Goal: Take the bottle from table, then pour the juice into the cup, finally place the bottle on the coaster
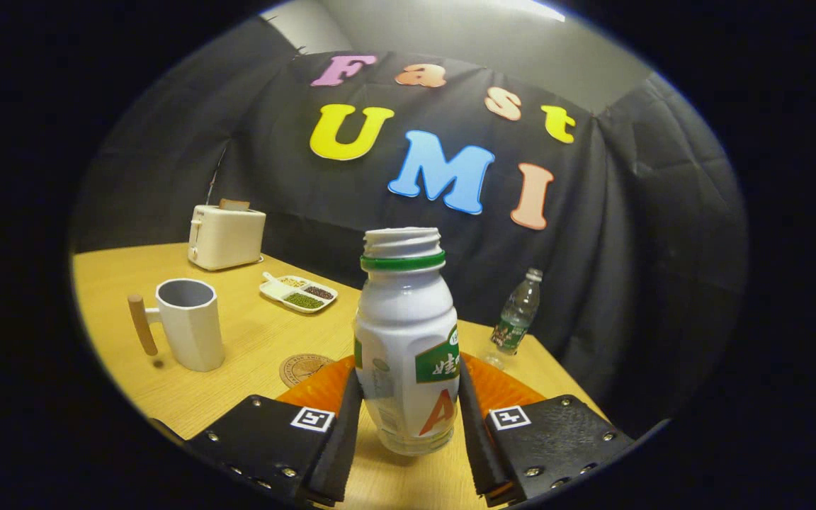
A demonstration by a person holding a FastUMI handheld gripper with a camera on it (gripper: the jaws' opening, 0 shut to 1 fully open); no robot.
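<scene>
Fingers of the gripper sit nearest, one on each flank of the bottle, low on its body beside the label. Both inner faces look pressed against the plastic, so I read the tongs as closed on the bottle; whether its base rests on the table or is just lifted off, I cannot tell from this angle.

Bottle: white plastic, upright, green ring at the neck, cap off and mouth open. Small squat shape with a waist above the label.

Handling judgement: likely light, thin-walled, somewhat springy under squeeze. Smooth glossy skin, so it may slip or rotate between the pads when tipped. With the mouth open, hard clamping could push juice up and out. Present hold on the lower body seems sound for lifting; a grip nearer the middle would probably steady it better through the pour.

Cup: pale mug with a wooden handle, ahead and to the left of the fingers, well apart from the bottle, standing upright with its mouth open.

Coaster: round, brown, flat on the table, just ahead of the left finger, between cup and bottle. An orange ribbed thing lies behind the bottle, partly hidden.

Further back: toaster with bread in it, divided snack tray, clear water bottle near the table's right edge.

Task stage, as judged: taking the bottle; pour not yet begun.
</scene>
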